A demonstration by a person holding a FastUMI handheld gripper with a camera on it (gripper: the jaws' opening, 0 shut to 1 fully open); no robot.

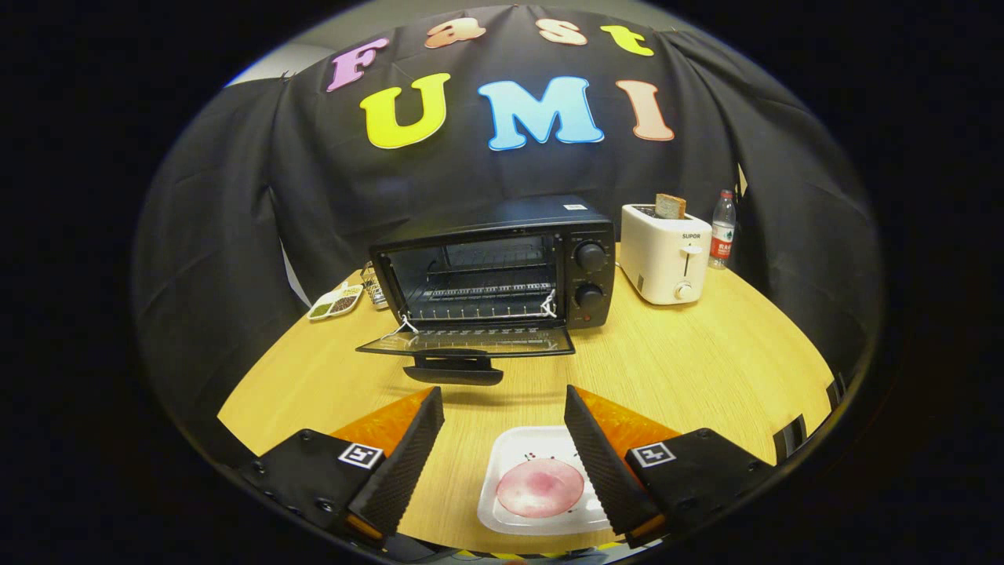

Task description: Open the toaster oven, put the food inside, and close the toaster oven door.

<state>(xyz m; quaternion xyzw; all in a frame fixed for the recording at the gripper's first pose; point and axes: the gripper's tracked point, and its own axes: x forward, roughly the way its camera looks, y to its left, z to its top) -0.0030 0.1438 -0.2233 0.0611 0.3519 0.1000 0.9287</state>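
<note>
Pale wood tabletop (690,369) fills the booth, backed by black cloth. At its middle stands the black toaster oven (502,271), its glass door (469,342) dropped flat toward the camera, the wire rack (478,302) inside bare and 2 knobs (590,275) stacked on its right panel. Well in front of the oven, a white square plate (524,479) carries a round pink slice of meat (540,487). The gripper (502,439) hangs over that plate with its 2 fingers (408,459) spread wide, pinching nothing; the plate sits between them, its right edge tucked under the right finger. Right of the oven is a white pop-up toaster (667,255) with a slice of bread (671,206) standing in its slot, and beyond that a water bottle (722,229). Left of the oven lies a small divided dish (336,302), with a small wire basket (375,286) just beside the oven's left wall.
</note>
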